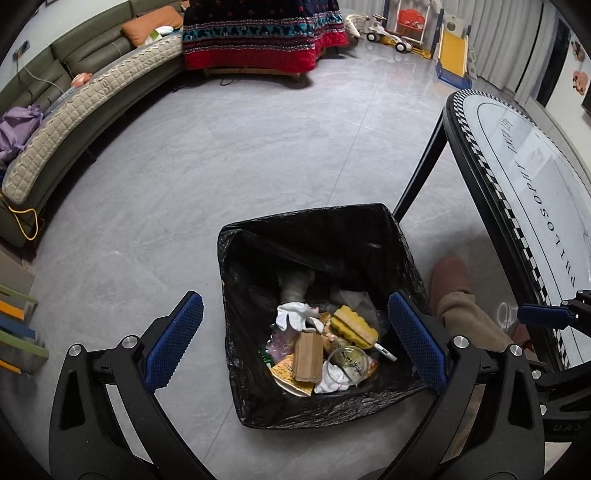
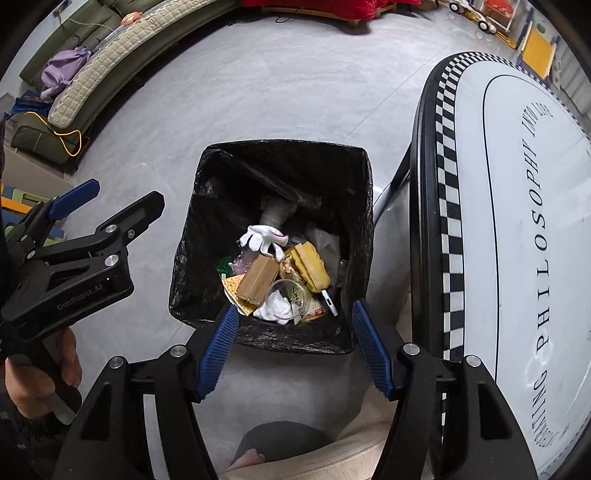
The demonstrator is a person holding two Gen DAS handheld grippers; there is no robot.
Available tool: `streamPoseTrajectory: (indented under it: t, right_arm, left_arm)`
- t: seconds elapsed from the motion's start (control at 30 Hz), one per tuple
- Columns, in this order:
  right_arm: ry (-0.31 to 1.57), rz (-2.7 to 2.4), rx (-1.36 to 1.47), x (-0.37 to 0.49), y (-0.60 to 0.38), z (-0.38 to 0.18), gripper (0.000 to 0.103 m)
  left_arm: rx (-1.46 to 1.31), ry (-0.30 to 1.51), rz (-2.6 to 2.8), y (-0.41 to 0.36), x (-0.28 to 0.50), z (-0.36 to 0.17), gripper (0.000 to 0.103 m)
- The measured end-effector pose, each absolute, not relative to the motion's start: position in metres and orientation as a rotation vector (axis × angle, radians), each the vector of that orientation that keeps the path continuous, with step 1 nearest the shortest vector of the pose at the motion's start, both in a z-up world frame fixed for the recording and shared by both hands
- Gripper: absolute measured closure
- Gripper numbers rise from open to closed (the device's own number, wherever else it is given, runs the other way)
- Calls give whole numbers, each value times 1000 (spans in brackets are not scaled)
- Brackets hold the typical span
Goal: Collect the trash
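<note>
A bin with a black liner (image 1: 258, 236) (image 2: 207, 173) stands on the grey floor beside the table. Inside lie a brown cardboard piece (image 1: 308, 356) (image 2: 258, 278), a yellow sponge (image 1: 352, 326) (image 2: 312, 267), a clear plastic cup (image 1: 347, 363) (image 2: 291, 295) and white crumpled paper (image 1: 293, 314) (image 2: 260, 234). My left gripper (image 1: 295, 301) hangs above the bin, open wide, with nothing between its blue pads. My right gripper (image 2: 295, 308) is over the bin's near edge, also open and empty. Each gripper shows at the edge of the other's view: the right one (image 1: 546, 315) and the left one (image 2: 122, 194).
A round white table with a checkered rim (image 1: 491, 177) (image 2: 447, 221) stands right of the bin, one dark leg (image 1: 421, 173) beside it. The person's trouser leg and slipper (image 1: 448, 277) are next to the bin. A curved sofa (image 1: 74, 122) and toys (image 1: 399, 26) line the far side.
</note>
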State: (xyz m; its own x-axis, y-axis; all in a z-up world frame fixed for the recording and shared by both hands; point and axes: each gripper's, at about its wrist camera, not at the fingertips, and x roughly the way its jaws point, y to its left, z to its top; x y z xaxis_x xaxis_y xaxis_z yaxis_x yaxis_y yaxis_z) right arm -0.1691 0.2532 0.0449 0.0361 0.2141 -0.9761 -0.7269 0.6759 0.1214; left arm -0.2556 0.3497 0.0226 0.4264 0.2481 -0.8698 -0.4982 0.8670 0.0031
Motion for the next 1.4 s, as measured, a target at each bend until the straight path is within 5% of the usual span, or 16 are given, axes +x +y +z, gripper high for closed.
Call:
streamPoseTrajectory:
  t: [0.87,1.4]
  right_arm:
    - [1221,590,-234,-84,63,124,38]
    - [1191,284,-43,-22,-118,85,26]
  left_arm:
    - [-156,945,201,185,-138,110,6]
    - [-61,987,-51,32,-37,78,6]
